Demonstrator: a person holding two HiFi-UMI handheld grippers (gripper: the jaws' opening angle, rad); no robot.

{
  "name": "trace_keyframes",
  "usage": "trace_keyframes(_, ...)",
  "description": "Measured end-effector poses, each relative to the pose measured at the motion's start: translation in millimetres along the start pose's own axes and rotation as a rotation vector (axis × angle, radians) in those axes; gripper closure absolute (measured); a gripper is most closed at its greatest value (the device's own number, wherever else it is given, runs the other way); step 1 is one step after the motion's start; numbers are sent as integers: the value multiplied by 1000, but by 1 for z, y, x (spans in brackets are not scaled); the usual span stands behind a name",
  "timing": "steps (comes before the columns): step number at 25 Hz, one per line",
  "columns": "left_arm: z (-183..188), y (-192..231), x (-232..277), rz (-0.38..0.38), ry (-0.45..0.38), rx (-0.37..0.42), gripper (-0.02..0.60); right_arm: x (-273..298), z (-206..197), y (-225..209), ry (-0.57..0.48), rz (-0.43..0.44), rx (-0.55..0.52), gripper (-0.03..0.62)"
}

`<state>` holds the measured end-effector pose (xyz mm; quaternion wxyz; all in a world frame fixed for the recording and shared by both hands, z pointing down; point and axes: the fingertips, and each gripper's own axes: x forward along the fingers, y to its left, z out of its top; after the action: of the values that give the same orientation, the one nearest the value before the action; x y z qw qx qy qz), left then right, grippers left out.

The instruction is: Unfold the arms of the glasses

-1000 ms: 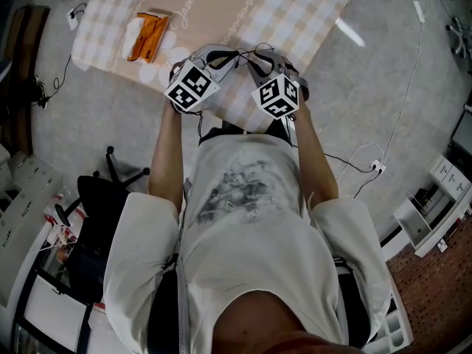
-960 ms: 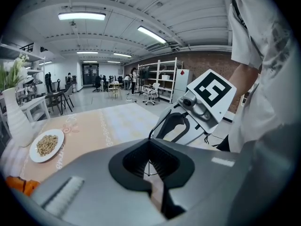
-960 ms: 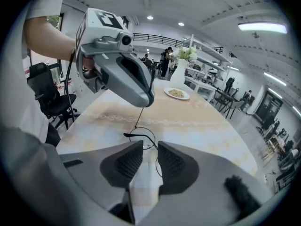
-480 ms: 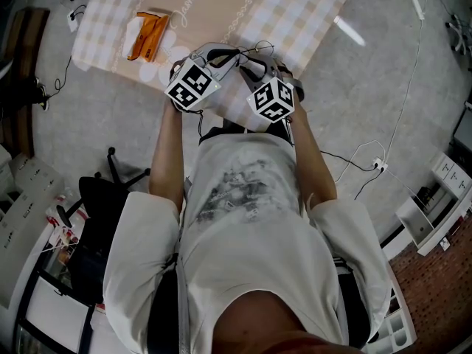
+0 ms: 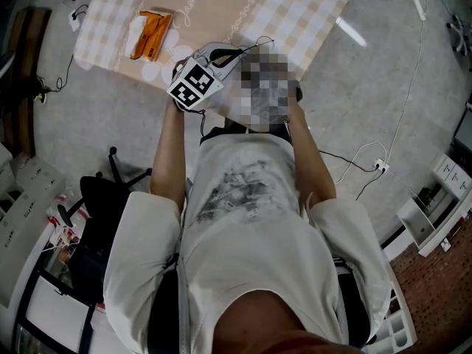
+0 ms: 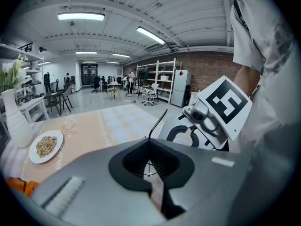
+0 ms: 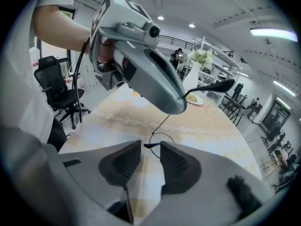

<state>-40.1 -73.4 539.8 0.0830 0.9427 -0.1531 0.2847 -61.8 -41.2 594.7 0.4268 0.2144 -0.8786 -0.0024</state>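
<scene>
Thin black wire glasses (image 7: 162, 140) hang from my left gripper (image 6: 149, 144), which is shut on the frame above the checked tablecloth (image 5: 306, 13). One arm (image 7: 214, 85) juts out to the right past the left gripper (image 7: 180, 103); in the left gripper view the arm (image 6: 159, 120) rises above the jaws. My right gripper (image 7: 150, 148) sits just under the glasses with its jaws opening. The dark tip of the other arm (image 7: 151, 145) lies between the pads, and neither pad presses on it. In the head view a mosaic patch hides the right gripper beside the left gripper (image 5: 195, 81).
A plate of food (image 6: 46, 146) and a white vase (image 6: 14, 119) stand at the table's far side. An orange packet (image 5: 147, 35) lies to the left of the grippers. A black office chair (image 7: 57, 89) stands by the table, and cables cross the floor.
The right gripper has edged a little left toward the left gripper. The left gripper has kept still with the glasses.
</scene>
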Motion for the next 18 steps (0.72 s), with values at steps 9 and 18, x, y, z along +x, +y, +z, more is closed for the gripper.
trace_keyframes(9, -1, -2, 1, -12, -3, -5, 575, 4, -2, 0, 13, -16, -18, 479)
trace_keyframes(18, -1, -3, 1, -12, -2, -2, 575, 0, -3, -1, 16, -25, -8, 528)
